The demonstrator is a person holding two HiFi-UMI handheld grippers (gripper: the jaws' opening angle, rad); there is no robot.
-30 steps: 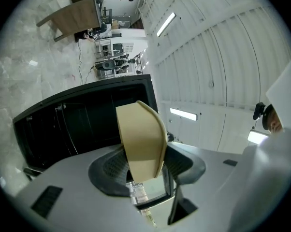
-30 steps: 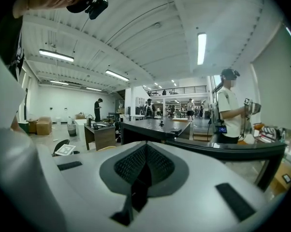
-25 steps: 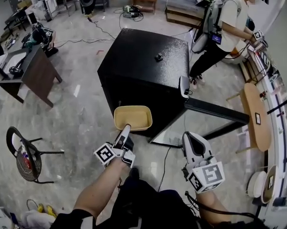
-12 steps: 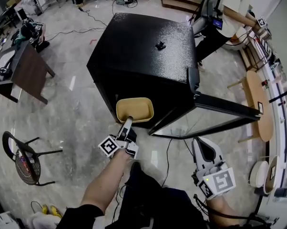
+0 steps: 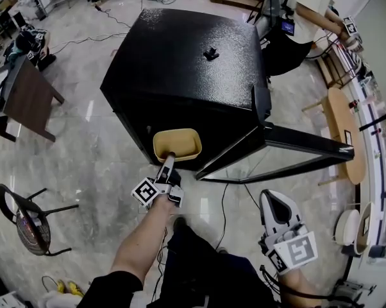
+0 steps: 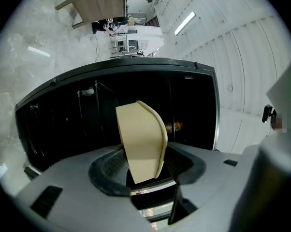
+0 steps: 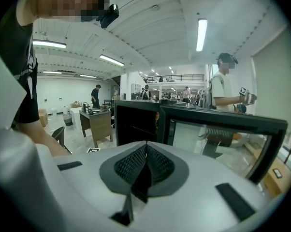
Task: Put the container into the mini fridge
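The container (image 5: 177, 144) was a shallow tan tub with rounded corners and a rolled rim, its opening facing up. It hung in the air just in front of the black mini fridge (image 5: 186, 56). The left hand-held gripper (image 5: 168, 160) clamped its near wall. The fridge door (image 5: 302, 145) stood swung out to the right. The right hand-held gripper (image 5: 268, 197) hung lower, jaws together with nothing between them.

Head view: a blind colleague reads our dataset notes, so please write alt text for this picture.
Seen from above, the left gripper holds a beige container by its edge in front of a black mini fridge, whose glass door stands open to the right. The right gripper hangs shut and empty lower right.
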